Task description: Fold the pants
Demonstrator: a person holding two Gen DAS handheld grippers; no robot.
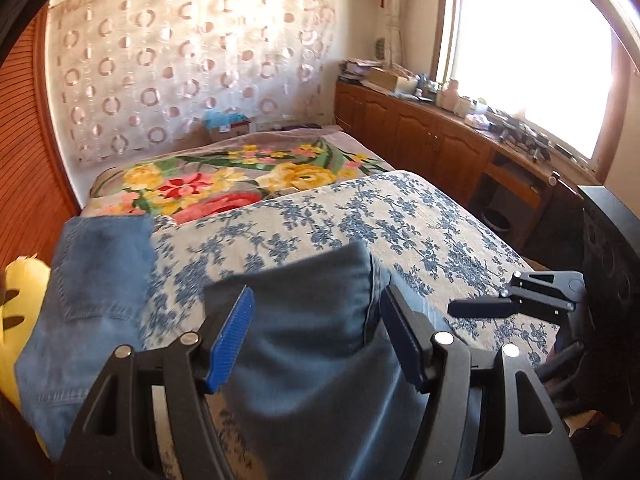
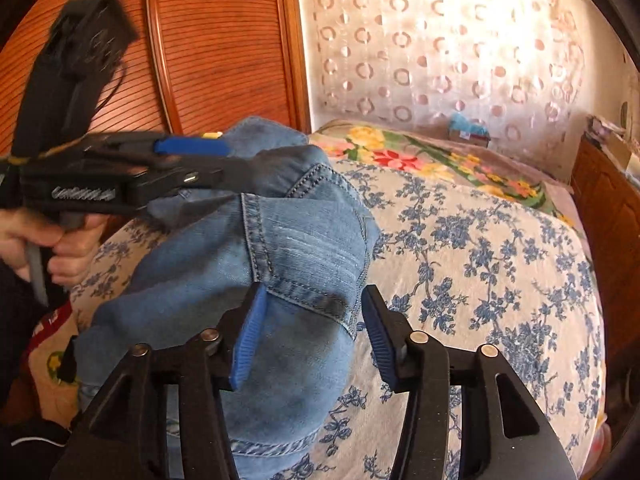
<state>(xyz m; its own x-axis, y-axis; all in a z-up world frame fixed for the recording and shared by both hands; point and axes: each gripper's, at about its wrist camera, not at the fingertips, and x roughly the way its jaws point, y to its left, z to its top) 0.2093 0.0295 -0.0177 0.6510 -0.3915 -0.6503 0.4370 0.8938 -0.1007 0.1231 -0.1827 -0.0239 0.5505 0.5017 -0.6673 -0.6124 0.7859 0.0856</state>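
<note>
**Jeans mid-fold on the bed, left grips, right is off the cloth**

The jeans [image 2: 280, 248] lie on the bed's blue-flowered cover [image 2: 500, 264], bunched into a hump at the cover's 9 o'clock edge in the right wrist view, a stitched seam running over the top.

Left gripper [image 2: 236, 160]: comes in from 9 o'clock, jaws partly open but pinching a thick fold of denim at the hump's 11 o'clock. Likely holding that layer up so it can be carried over; the grip is why the cloth stands proud instead of lying flat.

Right gripper [image 2: 312, 332]: jaws about half open, straddling the near seam corner at 6 o'clock; pads don't press the cloth, nothing held.

Second denim panel [image 1: 92, 280] lies flat at 9 o'clock in the left wrist view, apart from the gripped fold [image 1: 316, 320]. Fold not finished.
</note>
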